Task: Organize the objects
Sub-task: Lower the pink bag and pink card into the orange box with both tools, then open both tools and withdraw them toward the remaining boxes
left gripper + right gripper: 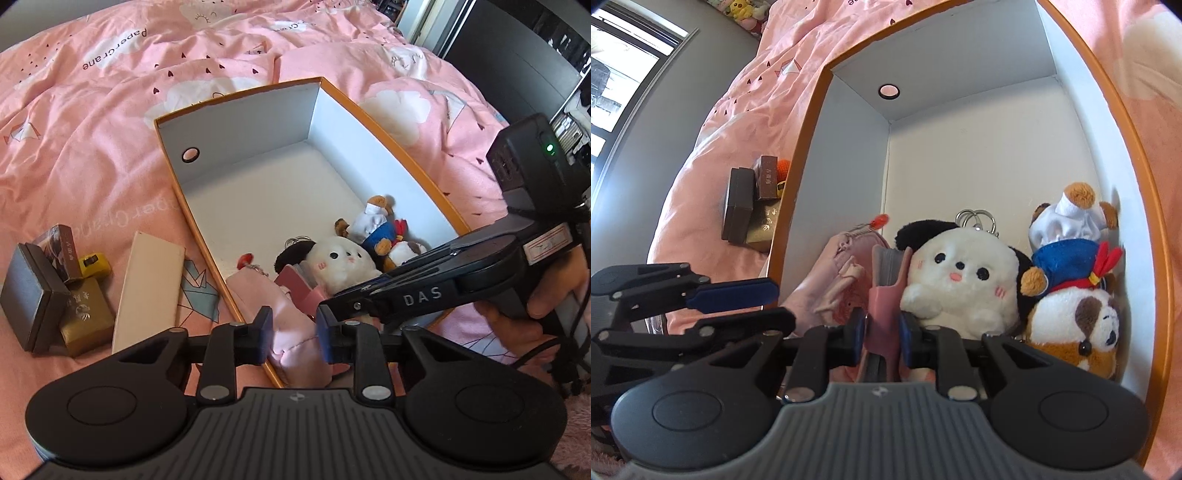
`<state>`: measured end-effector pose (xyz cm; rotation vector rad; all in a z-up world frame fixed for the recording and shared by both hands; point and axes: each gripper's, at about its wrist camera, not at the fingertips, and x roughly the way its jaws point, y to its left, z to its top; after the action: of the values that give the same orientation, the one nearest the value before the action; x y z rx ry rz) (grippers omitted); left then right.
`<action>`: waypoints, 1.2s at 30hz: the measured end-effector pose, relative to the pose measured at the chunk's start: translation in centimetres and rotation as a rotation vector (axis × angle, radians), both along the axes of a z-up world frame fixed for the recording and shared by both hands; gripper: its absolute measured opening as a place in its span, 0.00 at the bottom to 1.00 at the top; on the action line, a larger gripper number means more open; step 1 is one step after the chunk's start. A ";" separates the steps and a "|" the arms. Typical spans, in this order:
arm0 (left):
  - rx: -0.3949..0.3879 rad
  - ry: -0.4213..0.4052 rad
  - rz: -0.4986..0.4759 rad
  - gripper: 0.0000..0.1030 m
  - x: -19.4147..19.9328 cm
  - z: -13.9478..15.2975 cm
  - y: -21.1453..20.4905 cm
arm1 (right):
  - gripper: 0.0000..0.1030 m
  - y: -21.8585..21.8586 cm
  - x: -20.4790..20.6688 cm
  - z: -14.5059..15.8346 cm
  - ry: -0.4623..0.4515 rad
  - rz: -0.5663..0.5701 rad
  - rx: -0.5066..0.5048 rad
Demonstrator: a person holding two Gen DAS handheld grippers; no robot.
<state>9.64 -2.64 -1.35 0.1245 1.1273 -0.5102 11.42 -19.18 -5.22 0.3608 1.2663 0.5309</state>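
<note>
An orange box with a white inside lies on the pink bed. In it are a white and black plush, a brown and white dog plush, a bear plush in blue, a pale pink pouch and a pink card holder. My right gripper is shut on the pink card holder, low at the box's near end. My left gripper is around the pouch's near end; the pouch shows between its pads. Whether they press it, I cannot tell.
Left of the box on the bedding lie a white flat box, a dark box, a gold box, a brown box and a yellow item. A dark cabinet stands beyond the bed.
</note>
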 end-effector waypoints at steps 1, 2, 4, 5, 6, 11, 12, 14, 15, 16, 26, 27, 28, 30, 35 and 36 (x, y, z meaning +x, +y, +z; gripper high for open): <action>-0.002 0.007 -0.010 0.21 0.1 -0.3 -0.2 | 0.20 0.0 0.0 0.0 -0.003 0.003 -0.004; 0.003 0.018 -0.016 0.21 0.2 -0.5 -0.3 | 0.18 0.1 -0.1 0.0 -0.006 0.006 -0.009; 0.017 0.032 -0.039 0.20 0.0 -0.9 -0.7 | 0.16 0.1 -0.3 0.0 -0.009 0.010 -0.010; 0.029 0.041 -0.052 0.20 -0.2 -1.0 -0.9 | 0.16 0.1 -0.3 0.0 -0.008 0.011 -0.010; 0.046 0.053 -0.066 0.20 -0.4 -1.2 -1.1 | 0.16 0.1 -0.3 0.0 -0.009 0.012 -0.010; 0.074 0.130 -0.108 0.19 -0.8 -2.8 -1.6 | 0.16 0.4 -0.3 -0.3 -0.001 0.030 -0.010; 0.083 0.135 -0.108 0.19 -0.8 -3.0 -1.9 | 0.16 0.5 -0.3 -0.4 0.004 0.032 -0.012; 0.091 0.146 -0.109 0.19 -0.8 -3.5 -2.1 | 0.16 0.6 -0.3 -0.8 0.012 0.032 -0.011; 0.093 0.152 -0.108 0.19 -0.8 -3.7 -2.1 | 0.16 0.6 -0.3 -0.9 0.014 0.030 -0.012; 0.091 0.153 -0.104 0.20 -0.8 -3.8 -2.1 | 0.17 0.5 -0.4 -0.9 0.012 0.029 -0.012; 0.006 -0.030 -0.040 0.37 -2.9 -1.6 0.0 | 0.33 0.2 -1.4 1.1 -0.109 -0.009 -0.022; 0.005 -0.073 -0.043 0.38 -3.5 -1.2 0.3 | 0.36 0.2 -1.6 1.5 -0.138 -0.010 -0.025; 0.002 -0.120 -0.041 0.38 -4.0 -0.7 0.6 | 0.40 0.2 -1.9 1.9 -0.166 -0.015 -0.031; 0.000 -0.220 -0.035 0.39 -5.1 0.2 1.6 | 0.41 0.3 -2.3 2.5 -0.214 -0.025 -0.050; 0.109 -0.423 0.005 0.41 -7.3 0.6 4.7 | 0.44 0.6 -2.8 3.5 -0.264 -0.045 -0.063; 0.160 -0.465 0.009 0.43 -7.8 0.6 5.2 | 0.44 0.7 -2.9 3.7 -0.271 -0.048 -0.064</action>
<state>1.82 2.60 -0.71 0.3583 0.7108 -0.3577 8.52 -18.51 -1.57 0.2548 1.0084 0.4796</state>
